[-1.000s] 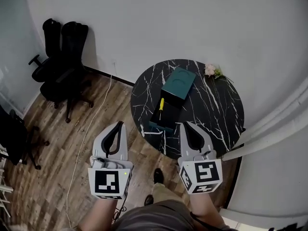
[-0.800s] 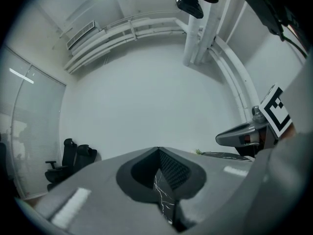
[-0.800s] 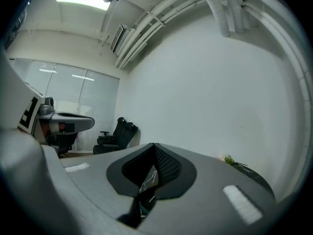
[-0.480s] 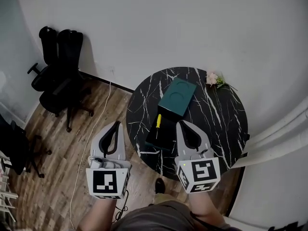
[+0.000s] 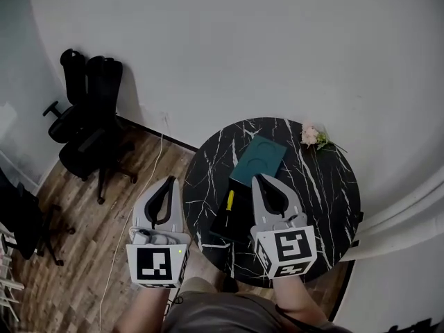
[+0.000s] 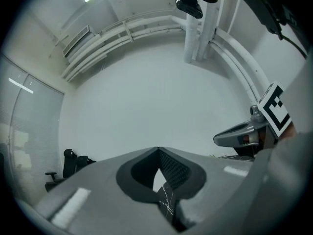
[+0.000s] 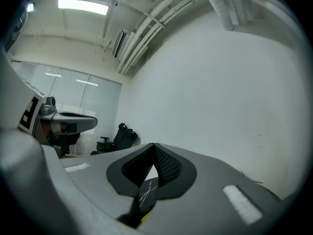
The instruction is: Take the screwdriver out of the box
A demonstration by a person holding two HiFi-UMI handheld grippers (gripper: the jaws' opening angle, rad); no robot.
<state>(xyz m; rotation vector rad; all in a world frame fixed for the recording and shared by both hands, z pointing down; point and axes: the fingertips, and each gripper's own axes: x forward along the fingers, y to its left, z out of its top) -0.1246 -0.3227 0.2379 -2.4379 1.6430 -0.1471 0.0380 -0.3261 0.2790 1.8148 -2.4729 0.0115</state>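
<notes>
A round black marble table (image 5: 319, 186) holds an open dark box (image 5: 223, 222) with a yellow-handled screwdriver (image 5: 229, 200) lying in it. The teal lid (image 5: 259, 158) lies just beyond the box. My right gripper (image 5: 257, 177) is shut and empty, hovering over the box's right side and hiding part of it. Left of the table edge, over the floor, my left gripper (image 5: 171, 180) is also shut with nothing in it. In the left gripper view the jaws (image 6: 157, 150) meet at the tips; in the right gripper view they (image 7: 154, 145) do too, with marble below.
Two black office chairs (image 5: 87, 116) stand by the wall at the left. A small pink flower sprig (image 5: 311, 135) lies at the table's far edge. A white cable (image 5: 136, 201) runs across the wooden floor. A white wall curves behind the table.
The table and box have drawn nearer under the grippers. My right gripper now overlaps the box instead of hanging short of it. Both grippers stay shut.
</notes>
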